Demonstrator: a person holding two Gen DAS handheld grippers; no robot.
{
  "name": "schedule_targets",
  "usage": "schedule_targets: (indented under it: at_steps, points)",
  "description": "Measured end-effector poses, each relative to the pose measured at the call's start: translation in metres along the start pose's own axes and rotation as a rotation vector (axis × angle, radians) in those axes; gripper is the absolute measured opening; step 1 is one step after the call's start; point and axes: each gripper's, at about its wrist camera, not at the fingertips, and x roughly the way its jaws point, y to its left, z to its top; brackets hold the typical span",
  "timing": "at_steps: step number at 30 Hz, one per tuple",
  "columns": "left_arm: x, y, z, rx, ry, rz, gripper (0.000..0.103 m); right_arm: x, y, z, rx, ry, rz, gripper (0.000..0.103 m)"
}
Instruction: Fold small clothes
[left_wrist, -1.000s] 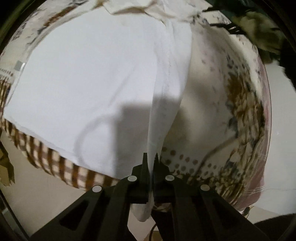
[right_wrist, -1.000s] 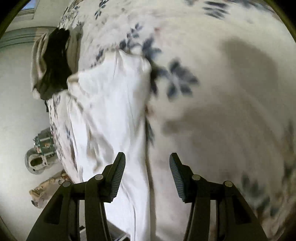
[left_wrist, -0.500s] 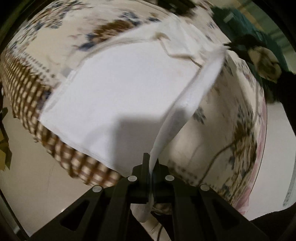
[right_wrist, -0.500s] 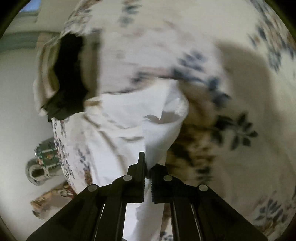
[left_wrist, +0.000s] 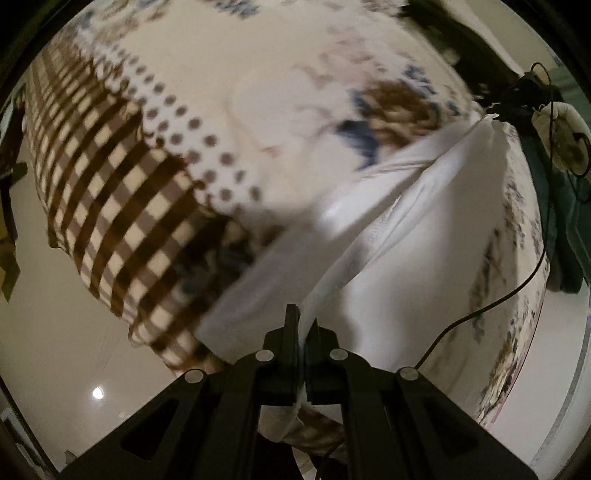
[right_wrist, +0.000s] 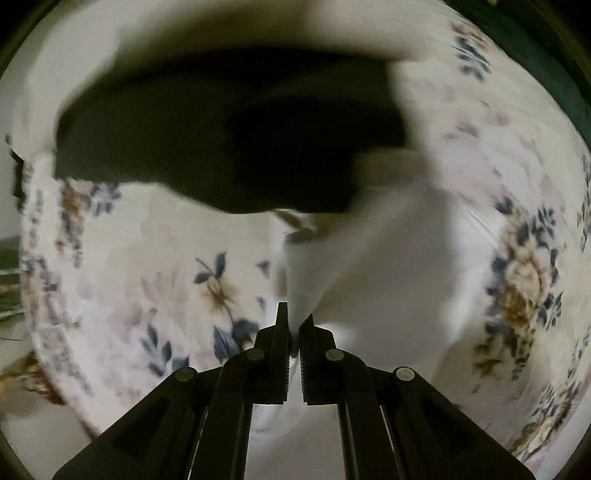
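Observation:
A white garment (left_wrist: 402, 236) lies on a flower-patterned bed cover (left_wrist: 280, 85). My left gripper (left_wrist: 303, 325) is shut on one edge of it and holds that edge up, so the cloth runs away from the jaws as a raised fold. In the right wrist view my right gripper (right_wrist: 294, 325) is shut on another edge of the white garment (right_wrist: 391, 258), which spreads to the right over the bed cover (right_wrist: 147, 295). Both views are blurred by motion.
A dark garment (right_wrist: 229, 136) lies on the bed beyond my right gripper. The checked brown border (left_wrist: 122, 206) of the cover hangs over the bed's edge above a pale floor (left_wrist: 74, 332). A black cable (left_wrist: 517, 288) and dark things lie at the right.
My right gripper went from open to shut on the white garment's edge. Both grippers have swung across the bed with the cloth, and the garment has shifted to the right in the left view.

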Motion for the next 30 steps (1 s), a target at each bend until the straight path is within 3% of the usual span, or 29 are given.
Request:
schedule_targets:
  at_steps: [6, 9, 10, 12, 13, 14, 15, 16, 17, 20, 24, 27, 29, 30]
  points:
    - [0.022, 0.027, 0.012, -0.022, 0.043, -0.028, 0.0, 0.034, 0.029, 0.007, 0.008, 0.008, -0.09, 0.004]
    - [0.031, 0.035, 0.015, -0.037, 0.083, -0.053, 0.005, 0.041, 0.023, 0.009, 0.048, 0.033, -0.054, 0.007]
    - [0.031, 0.038, 0.016, -0.039, 0.093, -0.064, 0.006, 0.038, 0.018, 0.008, 0.067, 0.04, -0.01, 0.011]
    - [0.03, 0.041, 0.019, -0.035, 0.114, -0.076, 0.009, 0.029, 0.004, 0.003, 0.094, 0.061, 0.1, 0.032]
    - [0.026, 0.041, 0.019, -0.029, 0.116, -0.079, 0.017, 0.02, -0.006, -0.006, 0.109, 0.074, 0.171, 0.05]
    - [0.021, 0.042, 0.019, -0.019, 0.114, -0.078, 0.023, 0.012, -0.014, -0.015, 0.114, 0.075, 0.2, 0.058]
    - [0.017, 0.043, 0.019, -0.015, 0.11, -0.072, 0.042, 0.003, -0.023, -0.026, 0.112, 0.073, 0.228, 0.058]
    - [0.013, 0.044, 0.019, -0.018, 0.104, -0.066, 0.06, -0.007, -0.032, -0.043, 0.102, 0.073, 0.255, 0.058]
    - [0.01, 0.047, 0.019, -0.025, 0.096, -0.079, 0.062, -0.016, -0.045, -0.065, 0.094, 0.079, 0.265, 0.062]
    - [0.009, 0.05, 0.02, -0.039, 0.104, -0.104, 0.063, -0.026, -0.079, -0.138, 0.099, 0.118, 0.272, 0.065]
    - [0.016, 0.047, 0.022, -0.023, 0.093, -0.072, 0.062, 0.011, -0.115, -0.275, 0.154, 0.298, 0.263, 0.065]
    - [0.025, 0.039, 0.023, 0.008, 0.099, -0.023, 0.06, 0.063, -0.127, -0.381, 0.288, 0.492, 0.381, 0.065]
    - [0.029, 0.035, 0.021, 0.036, 0.093, -0.002, 0.06, 0.091, -0.13, -0.431, 0.38, 0.566, 0.445, 0.065]
    - [0.03, 0.033, 0.019, 0.058, 0.088, 0.013, 0.051, 0.1, -0.128, -0.449, 0.403, 0.584, 0.463, 0.065]
